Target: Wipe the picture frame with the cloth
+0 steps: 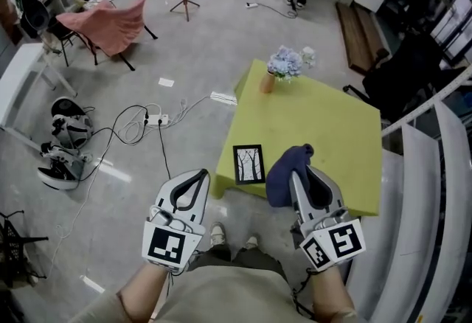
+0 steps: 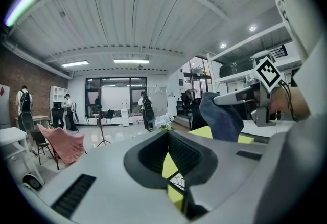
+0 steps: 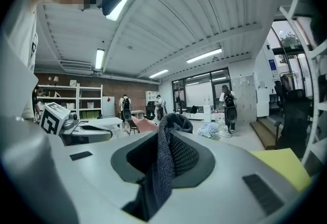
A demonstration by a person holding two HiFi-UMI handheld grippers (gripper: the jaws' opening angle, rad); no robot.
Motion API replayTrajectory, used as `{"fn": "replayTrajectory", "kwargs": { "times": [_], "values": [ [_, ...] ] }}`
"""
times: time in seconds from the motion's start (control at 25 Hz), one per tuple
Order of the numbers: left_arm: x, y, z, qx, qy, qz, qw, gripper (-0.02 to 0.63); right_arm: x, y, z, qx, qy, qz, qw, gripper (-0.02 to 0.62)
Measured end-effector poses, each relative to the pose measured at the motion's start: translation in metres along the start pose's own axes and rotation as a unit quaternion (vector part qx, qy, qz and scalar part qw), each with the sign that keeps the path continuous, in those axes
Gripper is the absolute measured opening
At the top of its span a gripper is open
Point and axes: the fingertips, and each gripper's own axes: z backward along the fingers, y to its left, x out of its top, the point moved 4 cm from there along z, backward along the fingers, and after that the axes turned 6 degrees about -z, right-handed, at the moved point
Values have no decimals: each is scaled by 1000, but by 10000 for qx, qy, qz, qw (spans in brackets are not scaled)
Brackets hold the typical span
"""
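Note:
A black picture frame [image 1: 248, 164] with a tree print lies flat near the front edge of the yellow-green table [image 1: 317, 122]. My right gripper [image 1: 295, 174] is shut on a dark blue cloth [image 1: 284, 172], which it holds in the air just right of the frame. In the right gripper view the cloth [image 3: 164, 161] hangs bunched between the jaws. My left gripper [image 1: 202, 175] hovers left of the frame, off the table's front left corner, shut with nothing in it. Through its jaw loop a corner of the frame [image 2: 180, 181] shows.
A small vase of pale blue flowers [image 1: 284, 66] stands at the table's far corner. White shelving [image 1: 435, 189] runs close along the right. On the floor to the left are cables with a power strip [image 1: 151, 120], bags, and a pink-draped chair [image 1: 110, 23].

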Motion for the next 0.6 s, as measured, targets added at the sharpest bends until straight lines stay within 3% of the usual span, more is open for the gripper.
{"fn": "replayTrajectory", "kwargs": {
  "times": [0.2,0.6],
  "values": [
    [-12,0,-36,-62,204,-33,9998,8,-9,-33,-30,38,194,-60,9998,74],
    [-67,-10,-108,-120,925,250,9953,8,-61,-81,-108,581,1073,-40,9925,75]
  ]
}}
